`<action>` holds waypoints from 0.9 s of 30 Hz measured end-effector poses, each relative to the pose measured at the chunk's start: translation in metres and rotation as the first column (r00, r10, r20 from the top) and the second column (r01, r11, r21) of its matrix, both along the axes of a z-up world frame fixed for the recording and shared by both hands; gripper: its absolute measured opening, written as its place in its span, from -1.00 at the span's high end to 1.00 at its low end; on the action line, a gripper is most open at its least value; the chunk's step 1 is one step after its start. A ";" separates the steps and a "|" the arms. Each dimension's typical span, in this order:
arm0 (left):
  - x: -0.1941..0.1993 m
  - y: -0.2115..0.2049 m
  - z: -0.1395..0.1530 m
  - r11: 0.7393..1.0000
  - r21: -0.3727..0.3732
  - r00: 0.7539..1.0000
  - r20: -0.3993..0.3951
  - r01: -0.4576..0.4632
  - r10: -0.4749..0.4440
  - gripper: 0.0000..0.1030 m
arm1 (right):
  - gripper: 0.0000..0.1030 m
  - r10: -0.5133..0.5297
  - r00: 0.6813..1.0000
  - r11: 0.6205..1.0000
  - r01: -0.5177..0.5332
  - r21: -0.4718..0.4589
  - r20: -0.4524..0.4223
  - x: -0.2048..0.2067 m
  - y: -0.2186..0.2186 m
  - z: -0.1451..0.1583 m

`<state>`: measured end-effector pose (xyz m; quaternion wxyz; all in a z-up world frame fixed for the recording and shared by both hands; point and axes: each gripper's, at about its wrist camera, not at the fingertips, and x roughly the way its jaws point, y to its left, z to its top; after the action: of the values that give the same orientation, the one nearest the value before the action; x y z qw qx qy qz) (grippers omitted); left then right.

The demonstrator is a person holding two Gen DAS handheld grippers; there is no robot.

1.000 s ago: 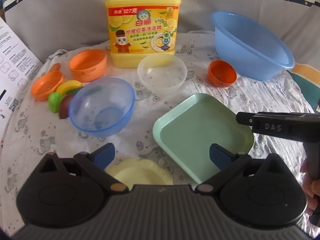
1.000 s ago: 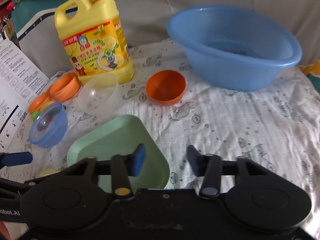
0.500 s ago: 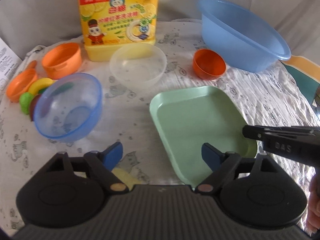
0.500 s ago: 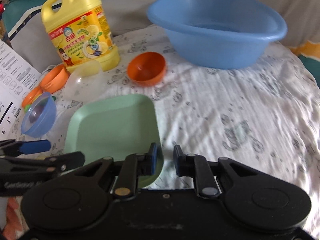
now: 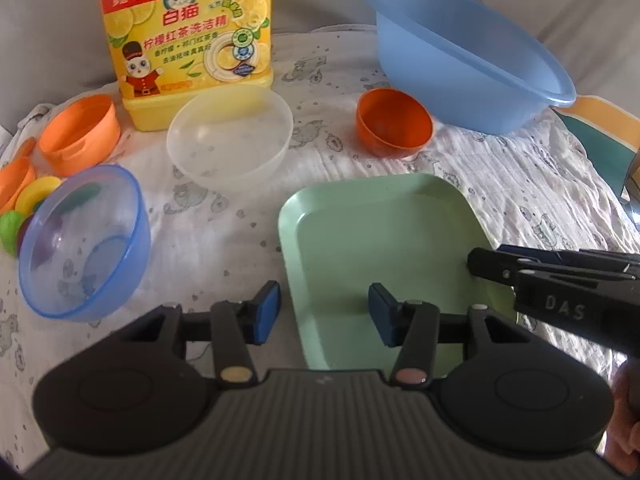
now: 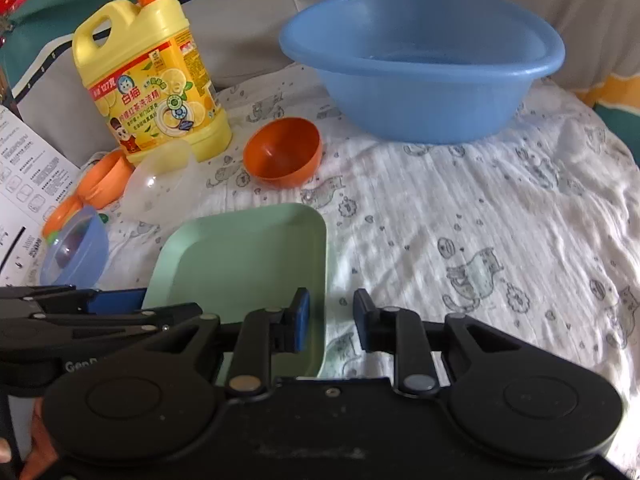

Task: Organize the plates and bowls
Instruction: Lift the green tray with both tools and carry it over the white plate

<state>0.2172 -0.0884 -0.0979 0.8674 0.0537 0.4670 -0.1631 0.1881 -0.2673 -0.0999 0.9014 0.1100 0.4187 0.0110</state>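
Grippers both at the green square plate (image 5: 384, 240), which lies flat on a cat-print cloth (image 6: 480, 220). Left gripper (image 5: 324, 312): jaws closing, half-narrowed, straddling the plate's left rim, one pad outside on the cloth, one pad over the plate's inside; pads not seen pressing the rim. Right gripper (image 6: 330, 316): jaws narrow and opening a little, straddling the plate's right rim near its close corner, left pad over the plate, right pad over the cloth; a gap shows on both sides of the rim, no grip.

Ahead-left of the left gripper: clear blue bowl (image 5: 84, 240), tipped toward the camera. Straight ahead, beyond the plate: clear white bowl (image 5: 230, 134), then yellow detergent jug (image 5: 184, 40) just behind it. Ahead-right: small orange bowl (image 5: 394, 122), tilted, and the big blue basin (image 5: 468, 64) past it. Far left: orange cup (image 5: 80, 132) and toy fruit pieces (image 5: 24, 208), partly hidden by the blue bowl. Printed sheet (image 6: 28, 184) far left of the right gripper.
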 end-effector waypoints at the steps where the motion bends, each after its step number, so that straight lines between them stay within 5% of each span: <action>1: 0.001 -0.001 0.000 1.000 0.002 1.000 0.002 -0.001 0.001 0.01 | 0.50 0.000 1.000 1.000 0.000 -0.006 0.006 0.000 0.001 0.000; 11: 0.001 -0.009 0.000 1.000 0.021 1.000 0.023 0.012 -0.012 0.12 | 0.50 0.017 0.999 0.997 -0.015 -0.072 0.029 0.002 0.022 -0.001; 27: -0.042 0.011 0.044 1.000 0.007 0.999 0.032 -0.007 0.007 0.14 | 0.50 0.015 1.000 1.000 -0.014 -0.013 0.024 -0.041 0.025 0.040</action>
<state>0.1753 -0.0773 -0.0542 0.8752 0.0579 0.4537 -0.1576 0.1467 -0.2426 -0.0601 0.9069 0.1011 0.4088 0.0161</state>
